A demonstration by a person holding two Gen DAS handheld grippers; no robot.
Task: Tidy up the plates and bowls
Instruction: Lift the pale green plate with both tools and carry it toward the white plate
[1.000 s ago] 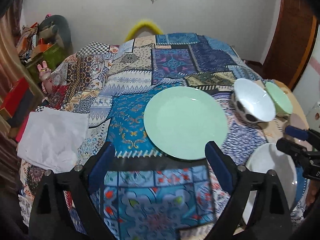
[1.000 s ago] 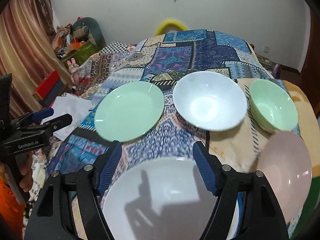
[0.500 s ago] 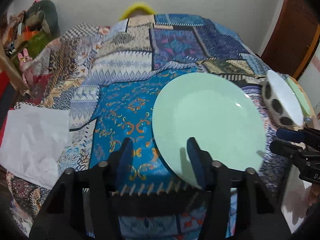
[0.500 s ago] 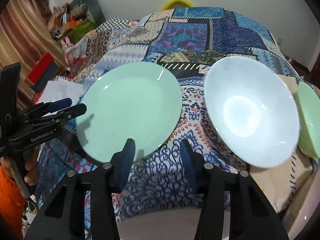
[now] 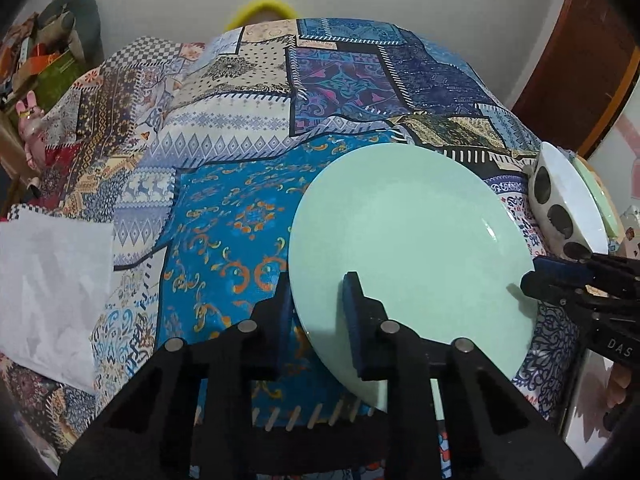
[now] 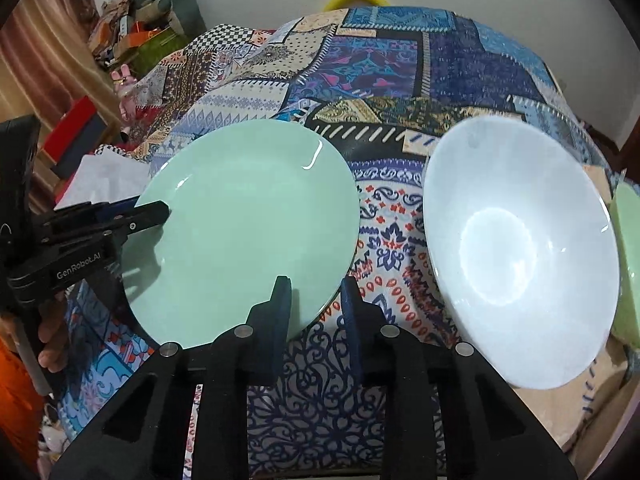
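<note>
- The left gripper (image 5: 316, 312), black with blue pads, straddles the near left rim of the plate (image 5: 412, 240): one pad sits under the edge, the other on top. Its jaws are closing on the rim, and the gap left is narrow.
- The right gripper (image 6: 314, 312) meets the same plate (image 6: 248, 232) at its near right rim, one pad over the edge and one outside it. Its jaws are closing too; whether the pads already press cannot be told.
- The plate is round, shallow, smooth and glossy pale green. It lies on the quilt (image 5: 240, 152) near the near edge, about the middle.
- The quilt is soft patchwork cloth in blue, navy, cream and red prints.
- Just right of the plate stands a wide, glossy white bowl (image 6: 516, 248), with dark round spots on its outside (image 5: 560, 208).
- Beyond it, at the right edge, sits a pale green bowl (image 6: 628, 264), only partly in view.
- A crinkled white sheet (image 5: 48, 284) lies at the left edge.
</note>
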